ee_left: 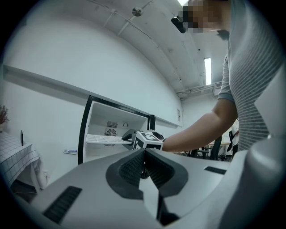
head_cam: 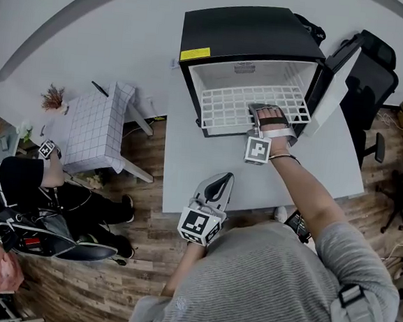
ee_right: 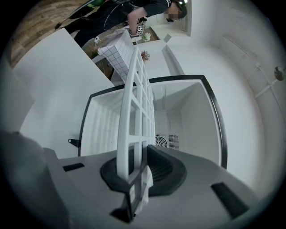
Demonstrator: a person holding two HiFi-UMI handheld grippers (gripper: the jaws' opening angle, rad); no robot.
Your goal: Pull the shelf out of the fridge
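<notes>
Seen from overhead: black fridge (head_cam: 248,28) on white tabletop (head_cam: 201,164), door swung open. White grid shelf (head_cam: 227,108) level inside, front edge at opening. Right claw (head_cam: 263,110) at that edge. Left claw (head_cam: 222,178) well apart, over tabletop.
Left gripper view: left claw (ee_left: 144,156) pinched together, nothing in it.
Right gripper view: right claw (ee_right: 134,179) clamped on shelf (ee_right: 136,103) front rim.

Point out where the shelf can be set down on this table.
Bare table lies between the protruding shelf and the left gripper, and a strip right of the open door. Crowded at the fridge mouth, where the right gripper clamps the shelf.
</notes>
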